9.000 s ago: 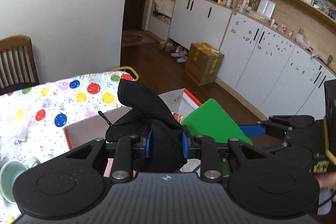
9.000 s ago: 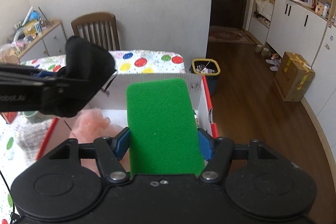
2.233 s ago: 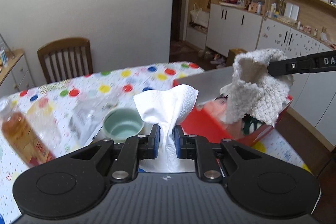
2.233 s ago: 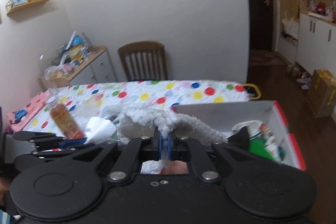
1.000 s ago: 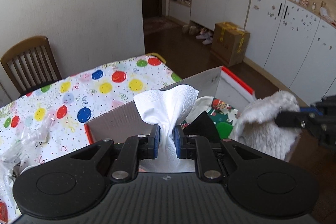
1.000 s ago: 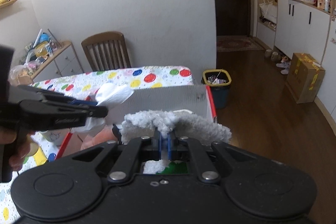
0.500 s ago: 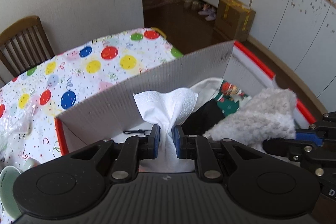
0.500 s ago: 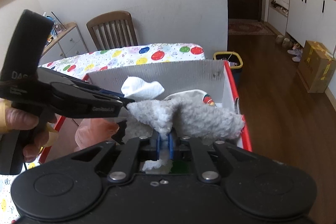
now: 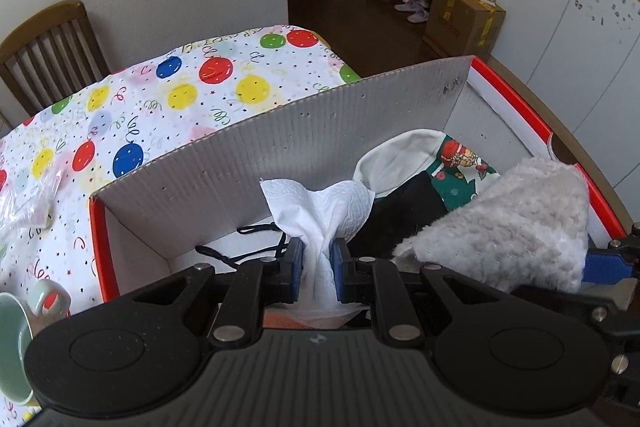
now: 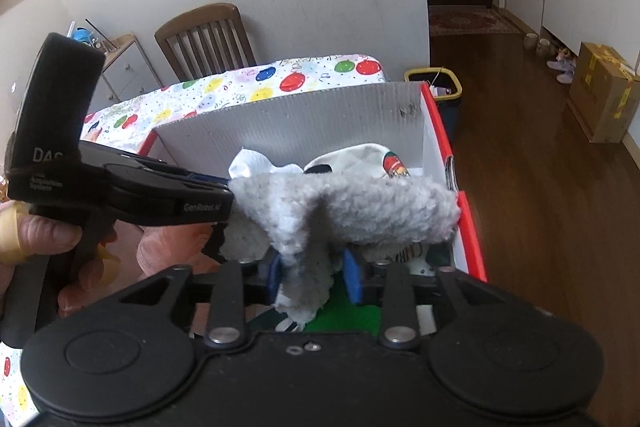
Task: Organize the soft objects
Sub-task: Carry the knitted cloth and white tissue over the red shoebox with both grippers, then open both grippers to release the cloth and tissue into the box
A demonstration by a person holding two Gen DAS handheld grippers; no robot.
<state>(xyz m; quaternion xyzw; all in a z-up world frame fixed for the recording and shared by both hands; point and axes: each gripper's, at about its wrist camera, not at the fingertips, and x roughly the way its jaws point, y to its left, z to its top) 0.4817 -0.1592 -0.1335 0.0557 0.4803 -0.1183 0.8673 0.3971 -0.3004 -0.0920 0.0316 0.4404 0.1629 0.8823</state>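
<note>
My left gripper is shut on a white paper tissue and holds it inside the red-edged cardboard box. My right gripper has its jaws spread apart, with the fluffy grey-white cloth draped loosely between them over the box. The cloth also shows in the left wrist view. In the box lie a black cloth, a white and green printed sock, a green sponge and a pink soft item.
The box stands on a table with a balloon-print cloth. A pale green cup sits at the left edge. A wooden chair stands behind the table. A yellow-rimmed bin and a brown carton are on the floor.
Both grippers have gone lower into the box. My right jaws have spread apart and the fluffy cloth hangs loose. The left gripper still pinches the tissue.
</note>
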